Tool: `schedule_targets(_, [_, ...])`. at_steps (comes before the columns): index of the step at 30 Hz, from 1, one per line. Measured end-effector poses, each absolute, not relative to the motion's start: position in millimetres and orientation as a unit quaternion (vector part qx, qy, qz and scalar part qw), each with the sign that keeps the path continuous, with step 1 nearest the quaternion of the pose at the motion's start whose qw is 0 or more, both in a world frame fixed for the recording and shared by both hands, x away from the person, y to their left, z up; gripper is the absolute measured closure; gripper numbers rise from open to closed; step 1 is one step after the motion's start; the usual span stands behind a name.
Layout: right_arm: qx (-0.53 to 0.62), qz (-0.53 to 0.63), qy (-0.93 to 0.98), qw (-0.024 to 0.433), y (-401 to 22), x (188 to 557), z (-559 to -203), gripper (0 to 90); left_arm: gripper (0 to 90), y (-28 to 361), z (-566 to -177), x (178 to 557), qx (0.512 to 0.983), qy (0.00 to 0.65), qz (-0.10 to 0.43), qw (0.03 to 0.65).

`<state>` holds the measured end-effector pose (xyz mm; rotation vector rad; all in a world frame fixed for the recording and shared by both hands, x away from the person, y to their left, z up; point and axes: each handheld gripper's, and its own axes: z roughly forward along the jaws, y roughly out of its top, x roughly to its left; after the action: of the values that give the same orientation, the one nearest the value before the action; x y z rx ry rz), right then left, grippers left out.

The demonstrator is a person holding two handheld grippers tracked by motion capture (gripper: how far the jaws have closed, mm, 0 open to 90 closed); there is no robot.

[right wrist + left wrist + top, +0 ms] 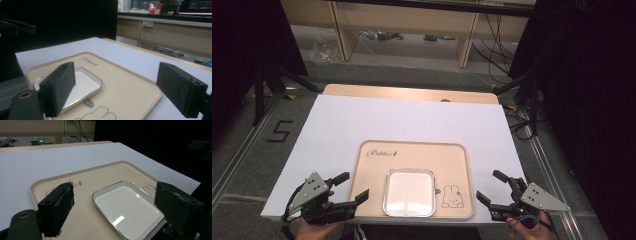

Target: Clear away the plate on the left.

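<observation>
Reading perhaps "Rabbit": script on beige tray (412, 152), beside rabbit drawing (453, 196).

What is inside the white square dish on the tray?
Nothing: the white square dish shows a bare, glossy bottom with light reflections, in the high view and both gripper views. It sits on the beige tray; the tray surface beneath the dish is covered and cannot be seen.

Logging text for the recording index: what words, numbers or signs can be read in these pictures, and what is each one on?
"5": black tape figure on the floor, left of the table.
"Rabbit": script print on the beige tray, far-left corner; the last mark after it is unclear.
Rabbit drawing on the tray, no words.
Screen and boxes on the far counter: too blurred to read.
</observation>
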<state>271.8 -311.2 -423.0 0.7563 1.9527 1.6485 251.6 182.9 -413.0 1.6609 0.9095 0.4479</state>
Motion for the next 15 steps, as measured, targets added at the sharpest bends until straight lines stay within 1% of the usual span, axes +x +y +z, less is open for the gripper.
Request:
schedule_targets(1, [0.275,0.605,0.707,0.243,-311,272,-424,15.8,15.8,183,-412,250,0.706,0.386,0.193,0.561])
schedule_targets(3, [0.283,0.596,0.713,0.239,-311,270,-423,15.6,15.8,182,-412,247,0.706,0.384,0.194,0.563])
schedule_targets(4, [0.283,0.599,0.713,0.229,-310,270,-423,15.5,15.7,181,-412,246,0.704,0.384,0.195,0.565])
schedule_targets(5, [0.274,0.597,0.715,0.237,-311,271,-422,15.4,15.7,179,-413,245,0.696,0.384,0.194,0.574])
schedule_targets(6, [0.28,0.6,0.715,0.224,-310,270,-423,15.3,15.7,179,-412,244,0.697,0.387,0.197,0.571])
schedule_targets(8, [0.275,0.604,0.713,0.226,-309,270,-423,15.2,15.7,177,-413,242,0.698,0.382,0.198,0.573])
schedule_targets(9, [0.269,0.602,0.714,0.236,-310,271,-422,15.1,15.7,176,-413,240,0.698,0.382,0.201,0.571])
schedule_targets(13, [0.272,0.604,0.706,0.25,-309,271,-423,15.1,15.7,174,-412,235,0.699,0.376,0.199,0.574])
schedule_targets(15, [0.278,0.602,0.707,0.247,-309,270,-423,15.1,15.6,172,-412,232,0.703,0.369,0.204,0.573])
